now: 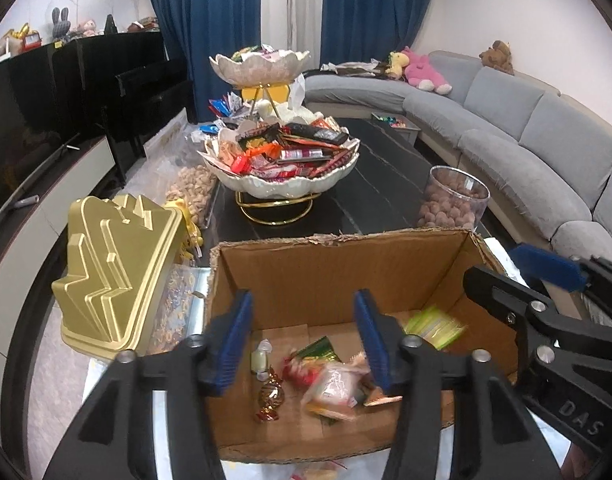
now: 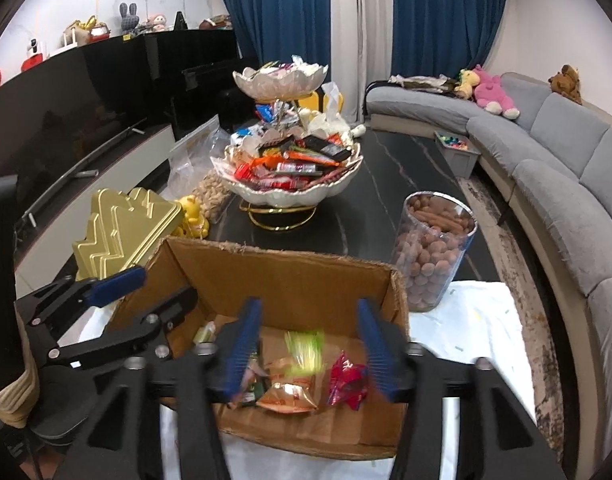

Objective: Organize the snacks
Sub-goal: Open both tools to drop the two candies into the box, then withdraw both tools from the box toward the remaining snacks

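Hovering over the cardboard box point(image 1: 326, 272), the left tool point(image 1: 304, 336) and right tool point(image 2: 310, 344) stand apart, empty. Snack packets point(image 1: 334, 390) inside are light, crinkly, slippery: pinch a sealed edge. Beyond, the tiered bowl point(image 2: 290, 196) brims on the desk point(image 2: 386, 216).

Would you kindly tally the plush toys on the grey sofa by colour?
pink plush toy: 1
yellow plush toy: 1
brown plush toy: 1
Total: 3
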